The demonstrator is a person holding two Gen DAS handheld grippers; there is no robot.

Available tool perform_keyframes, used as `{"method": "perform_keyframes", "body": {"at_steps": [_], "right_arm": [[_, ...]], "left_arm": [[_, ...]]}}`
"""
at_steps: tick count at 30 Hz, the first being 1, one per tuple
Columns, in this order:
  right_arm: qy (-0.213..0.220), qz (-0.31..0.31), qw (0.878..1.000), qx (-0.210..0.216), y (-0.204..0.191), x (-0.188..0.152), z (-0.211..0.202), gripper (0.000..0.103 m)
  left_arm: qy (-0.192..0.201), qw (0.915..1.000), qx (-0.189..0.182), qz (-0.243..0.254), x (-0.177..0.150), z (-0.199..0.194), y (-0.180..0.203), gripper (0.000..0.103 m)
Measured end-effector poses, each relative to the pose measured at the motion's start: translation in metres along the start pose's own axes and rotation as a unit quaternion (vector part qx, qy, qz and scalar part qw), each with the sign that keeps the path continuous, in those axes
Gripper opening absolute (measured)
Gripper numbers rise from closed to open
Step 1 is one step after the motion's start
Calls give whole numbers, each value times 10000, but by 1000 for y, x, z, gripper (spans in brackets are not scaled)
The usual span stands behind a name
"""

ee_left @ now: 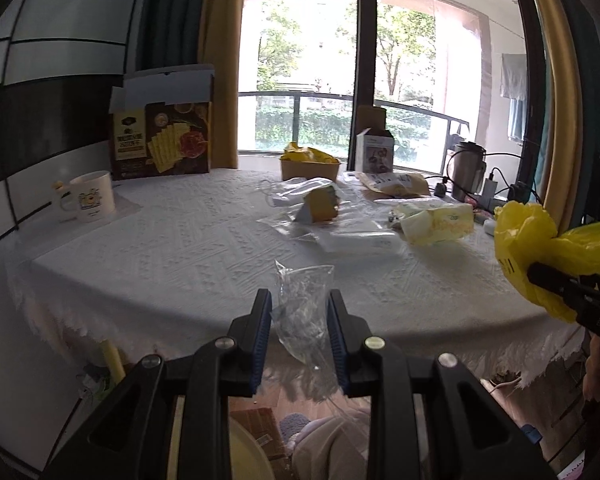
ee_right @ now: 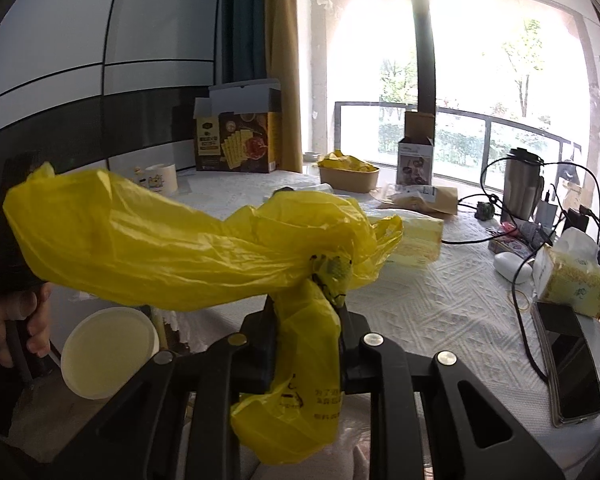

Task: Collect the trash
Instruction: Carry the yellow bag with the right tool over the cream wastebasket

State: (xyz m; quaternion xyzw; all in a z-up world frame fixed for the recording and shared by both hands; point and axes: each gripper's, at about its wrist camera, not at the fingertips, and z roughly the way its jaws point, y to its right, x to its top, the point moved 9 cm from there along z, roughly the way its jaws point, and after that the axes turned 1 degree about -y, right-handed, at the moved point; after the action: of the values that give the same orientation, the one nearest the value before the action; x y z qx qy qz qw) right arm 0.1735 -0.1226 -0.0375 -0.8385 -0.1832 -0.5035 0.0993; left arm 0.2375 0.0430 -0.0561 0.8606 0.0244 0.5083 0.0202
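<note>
Trash is filling both grippers at the near edge of the surface (ee_left: 172, 248), which is wearing a white embossed cloth. The left gripper (ee_left: 300, 304) is clamping a crumpled clear plastic bag (ee_left: 302, 308) between its blue pads, the bag standing up above the fingertips and hanging down below them. The right gripper (ee_right: 306, 316) is pinching a yellow plastic bag (ee_right: 172, 252) at a gathered neck; one end is billowing out to the left in the right wrist view while the printed end is dangling under the jaws. In the left wrist view that same bag is showing at the right edge, well apart from the clear one.

More litter is lying farther back on the surface: clear wrappers around a yellow wedge-shaped pack (ee_left: 320, 206), a pale yellow tissue pack (ee_left: 436, 222), and a brown paper bowl (ee_left: 310, 168) stuffed with yellow plastic. A white mug (ee_left: 92, 196) and an opened cracker box (ee_left: 164, 136) are standing at the far left.
</note>
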Motion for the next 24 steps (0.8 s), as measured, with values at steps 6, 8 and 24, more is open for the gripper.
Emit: {"method": "perform_keyframes", "body": {"at_steps": [6,8,24], "right_arm": [[-53,-204,9995,230,-40,4,7,21],[-86,-299,9990,313,-55,5,10,21],[-342,-849,9901,1061,-164,7,47,21]], "left_arm": [[-11,9998,99,-157,-22,-20,-31,27],[-52,9997,149,-210,-31,-24,-42,27],[-582,9954,577,-501,-111,-42,-115,27]]}}
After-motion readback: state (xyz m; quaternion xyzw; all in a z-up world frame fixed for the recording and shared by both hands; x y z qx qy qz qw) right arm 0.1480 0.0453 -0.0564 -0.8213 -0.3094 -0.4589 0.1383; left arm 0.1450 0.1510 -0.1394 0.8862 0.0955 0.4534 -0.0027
